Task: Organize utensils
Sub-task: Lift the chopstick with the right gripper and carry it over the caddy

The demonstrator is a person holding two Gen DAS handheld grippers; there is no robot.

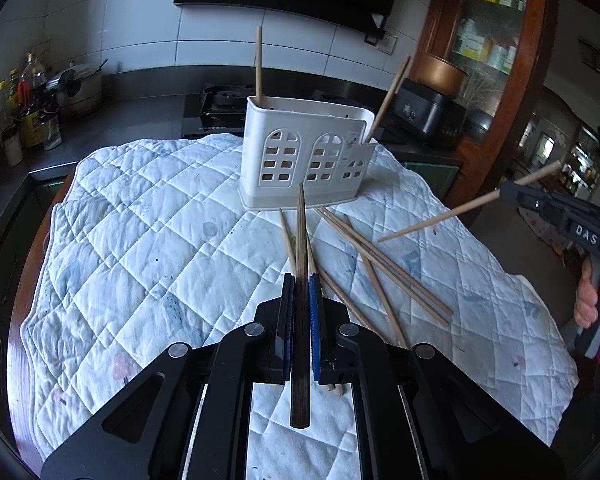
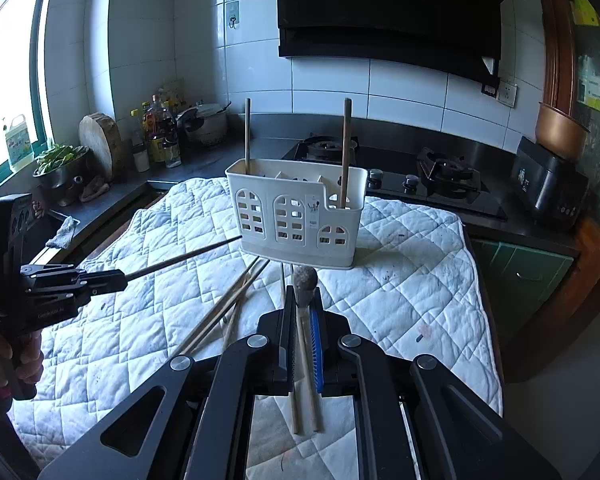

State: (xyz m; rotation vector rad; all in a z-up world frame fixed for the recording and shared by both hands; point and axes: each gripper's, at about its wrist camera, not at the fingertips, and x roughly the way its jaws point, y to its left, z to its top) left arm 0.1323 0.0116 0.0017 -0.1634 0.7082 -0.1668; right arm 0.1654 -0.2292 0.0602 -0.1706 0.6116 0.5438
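My left gripper (image 1: 302, 280) is shut on a dark chopstick (image 1: 300, 232) that points toward the white slotted utensil holder (image 1: 308, 152) on the quilted cloth (image 1: 140, 240). Two chopsticks stand in the holder, one at its left end (image 1: 259, 64) and one leaning at its right end (image 1: 390, 96). Several loose chopsticks (image 1: 380, 268) lie on the cloth in front of it. My right gripper (image 2: 304, 292) is shut on a light chopstick (image 2: 307, 344), above the cloth and short of the holder (image 2: 296, 216). Each gripper shows in the other's view: left gripper (image 2: 120, 278), right gripper (image 1: 512, 196).
Behind the table runs a dark counter with a gas stove (image 2: 440, 176), bottles (image 2: 156, 132) and a pot (image 2: 208, 124). A black cooker (image 2: 548, 188) and a wooden cabinet (image 1: 488, 40) stand at the right. A person's hand (image 1: 596, 300) holds the right gripper's handle.
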